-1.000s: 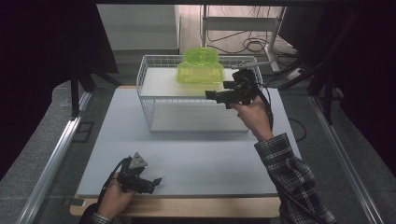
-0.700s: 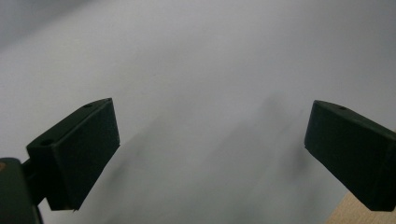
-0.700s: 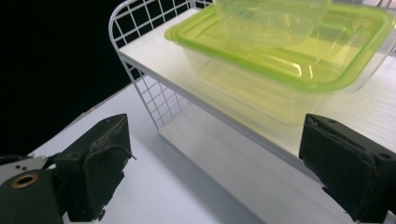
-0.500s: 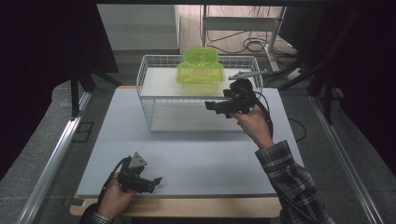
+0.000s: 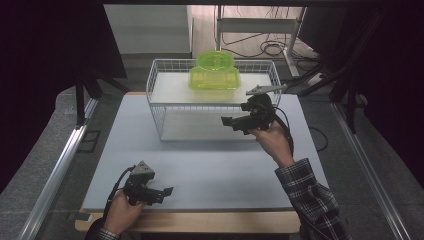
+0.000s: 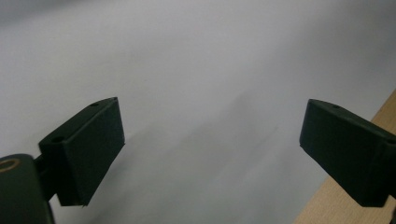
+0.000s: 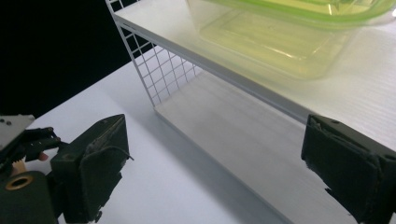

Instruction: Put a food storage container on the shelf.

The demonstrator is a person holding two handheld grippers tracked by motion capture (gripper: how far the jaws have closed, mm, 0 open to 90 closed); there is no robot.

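Drawing back down-frame from the white wire-mesh shelf rack, the right gripper hangs at centre right, jaws spread and empty. A translucent lime-green plastic container sits up-frame, long side across. The left gripper, lower left, also gapes.

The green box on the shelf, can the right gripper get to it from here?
Probably yes. The right gripper is open beside the wire shelf, and the green box sits on top with nothing over it.
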